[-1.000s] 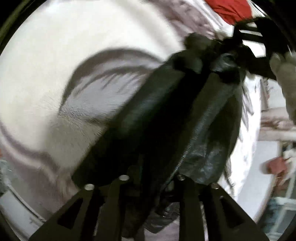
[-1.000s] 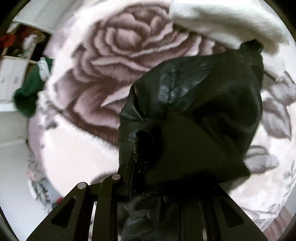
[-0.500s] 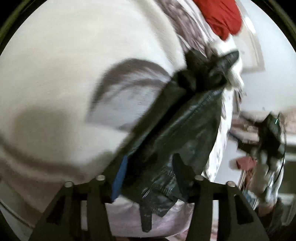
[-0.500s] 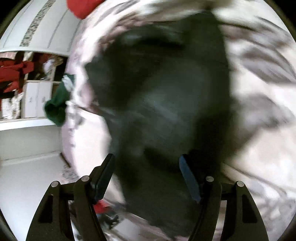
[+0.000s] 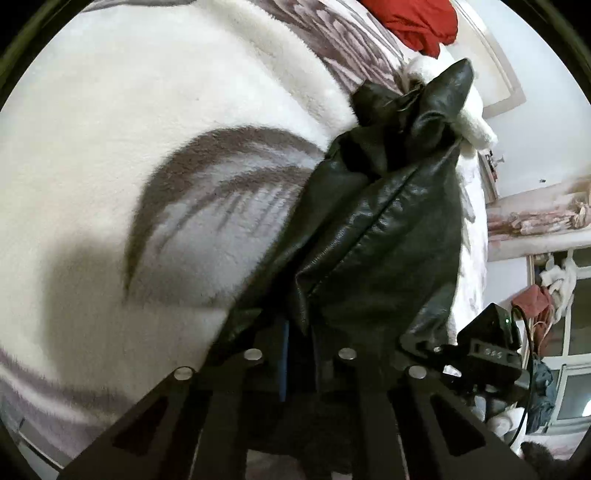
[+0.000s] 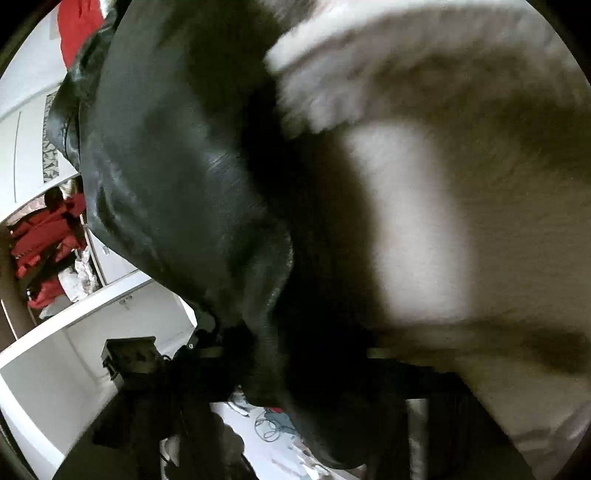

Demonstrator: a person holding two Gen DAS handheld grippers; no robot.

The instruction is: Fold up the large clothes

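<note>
A black leather jacket (image 5: 380,236) lies folded lengthwise on the bed, collar at the far end. My left gripper (image 5: 299,343) is shut on its near edge, the leather pinched between the fingers. The right gripper (image 5: 487,343) sits just to its right, at the jacket's near right corner. In the blurred right wrist view the jacket (image 6: 166,177) fills the left half, and a fold of it runs down into my right gripper (image 6: 306,387). Its jaws are closing on that fold, and the pads are lost in the dark leather. The left gripper (image 6: 129,354) shows at lower left there.
A white fleece blanket (image 5: 129,129) with mauve flower prints covers the bed under the jacket. A red garment (image 5: 417,22) lies at the bed's far end. Past the bed's right edge are shelves and windows (image 5: 569,325). White cupboards with red clothes (image 6: 48,236) stand beyond the jacket.
Both grippers opened off the jacket half a second ago and have closed on it again. The right gripper swung round and down to the near edge, beside the left one.
</note>
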